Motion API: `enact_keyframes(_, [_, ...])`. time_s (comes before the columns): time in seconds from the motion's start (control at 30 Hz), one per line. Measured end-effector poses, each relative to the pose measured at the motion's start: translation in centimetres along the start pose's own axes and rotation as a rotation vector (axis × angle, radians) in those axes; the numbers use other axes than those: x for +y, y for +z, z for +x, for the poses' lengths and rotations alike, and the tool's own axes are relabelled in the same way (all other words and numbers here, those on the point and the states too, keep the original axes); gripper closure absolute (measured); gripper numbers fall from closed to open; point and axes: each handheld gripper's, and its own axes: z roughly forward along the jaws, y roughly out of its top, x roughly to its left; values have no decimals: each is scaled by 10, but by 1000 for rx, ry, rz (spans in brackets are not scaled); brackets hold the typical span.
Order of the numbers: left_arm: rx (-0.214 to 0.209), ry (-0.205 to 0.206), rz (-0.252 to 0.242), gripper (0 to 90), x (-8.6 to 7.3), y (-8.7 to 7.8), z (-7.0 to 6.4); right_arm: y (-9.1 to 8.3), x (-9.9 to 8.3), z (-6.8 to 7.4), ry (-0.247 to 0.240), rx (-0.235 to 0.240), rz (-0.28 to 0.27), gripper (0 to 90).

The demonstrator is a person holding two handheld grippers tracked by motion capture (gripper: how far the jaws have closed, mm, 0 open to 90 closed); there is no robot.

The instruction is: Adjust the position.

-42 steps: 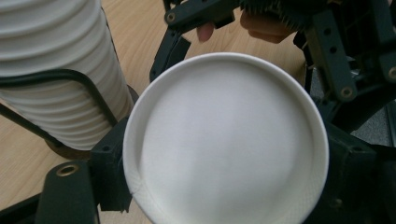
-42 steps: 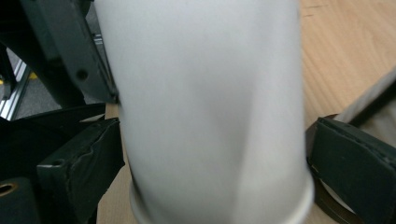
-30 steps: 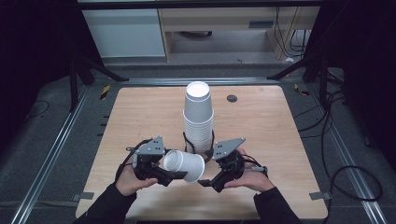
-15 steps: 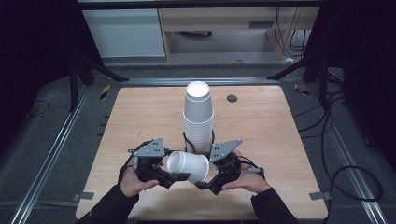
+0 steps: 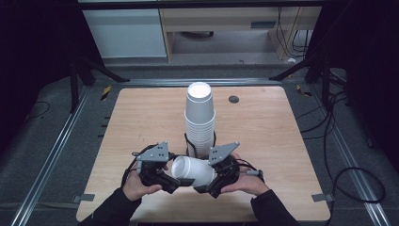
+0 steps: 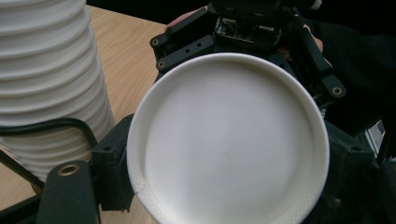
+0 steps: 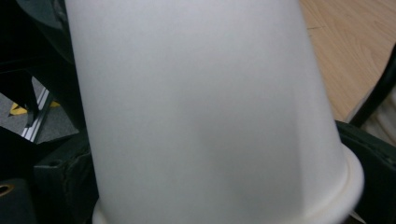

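A white paper cup (image 5: pixel 190 170) lies on its side, held just above the front of the wooden table (image 5: pixel 268 132) between my two grippers. My left gripper (image 5: pixel 172 181) is shut on its narrow base end; the round bottom (image 6: pixel 229 140) faces that camera, with a black finger (image 6: pixel 109 172) on either side. My right gripper (image 5: pixel 208 181) is shut on the wide rim end, and the cup's wall (image 7: pixel 205 112) rises from the rim (image 7: pixel 352 179) in the right gripper view. Right behind stands a tall stack of upturned white cups (image 5: pixel 200 117).
The stack (image 6: pixel 46 79) is close to the left gripper's left side, with a black cable (image 6: pixel 60 123) curving in front of it. A small dark disc (image 5: pixel 234 99) sits at the table's far edge. Metal rails and cables run along both sides of the table.
The right gripper has moved left and come onto the cup's rim end. The left gripper with the cup has barely shifted.
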Motion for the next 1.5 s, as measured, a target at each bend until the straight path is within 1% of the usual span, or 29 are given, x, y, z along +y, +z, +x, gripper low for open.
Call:
enact_keyframes(0.17, [-8,4,6,212,0,2,-1,3,0,2,-12,23,-4,52])
enact_keyframes(0.27, [-10,3,11,212,-1,2,0,4,-1,2,-16,26,-2,72])
enact_keyframes(0.47, [-20,-9,12,209,-1,3,1,4,-1,1,-17,26,2,89])
enact_keyframes(0.67, [-16,-4,7,202,-1,3,1,3,-2,1,-9,33,5,92])
enact_keyframes(0.7, [-10,-1,1,197,0,2,1,3,-2,1,-10,32,6,92])
enact_keyframes(0.8, [-15,2,2,168,1,-1,1,1,-3,0,-14,21,21,93])
enact_keyframes(0.83, [-18,1,12,164,1,-2,1,1,-3,-1,-14,15,28,93])
enact_keyframes(0.87, [-5,8,28,153,0,-3,2,0,-3,-2,-14,10,32,93])
enact_keyframes(0.9, [-5,8,28,148,0,-3,2,0,-3,-2,-14,10,32,93])
enact_keyframes(0.93, [-8,4,40,146,-1,-4,4,-2,-4,-3,-23,-10,61,92])
enact_keyframes(0.97, [-12,2,53,139,-2,-3,5,-3,-4,-4,-24,-15,70,92])
enact_keyframes(1.0, [-3,5,62,134,-3,-2,6,-3,-5,-4,-30,-27,84,92])
enact_keyframes(1.07, [-7,7,100,129,-6,2,7,-3,-5,-5,-41,-46,115,91])
enact_keyframes(1.1, [-5,14,122,122,-7,4,8,-3,-5,-6,-44,-49,121,91])
enact_keyframes(1.17, [-6,13,159,120,-10,10,9,-1,-5,-6,-52,-51,136,91])
enact_keyframes(1.2, [-6,13,159,119,-10,10,9,-1,-5,-6,-52,-51,136,91])
enact_keyframes(1.23, [-5,11,189,121,-12,15,10,3,-5,-6,-58,-52,163,91])
enact_keyframes(1.27, [-11,11,205,121,-13,17,10,4,-5,-5,-65,-56,175,91])
enact_keyframes(1.3, [-11,13,214,121,-14,19,10,6,-5,-5,-72,-58,184,91])
enact_keyframes(1.4, [-9,24,248,125,-15,25,9,13,-5,-3,-72,-52,215,90])
enact_keyframes(1.47, [-5,21,263,128,-15,26,8,17,-5,-3,-83,-44,223,90])
enact_keyframes(1.5, [-5,21,267,130,-15,27,9,18,-5,-2,-80,-42,229,90])
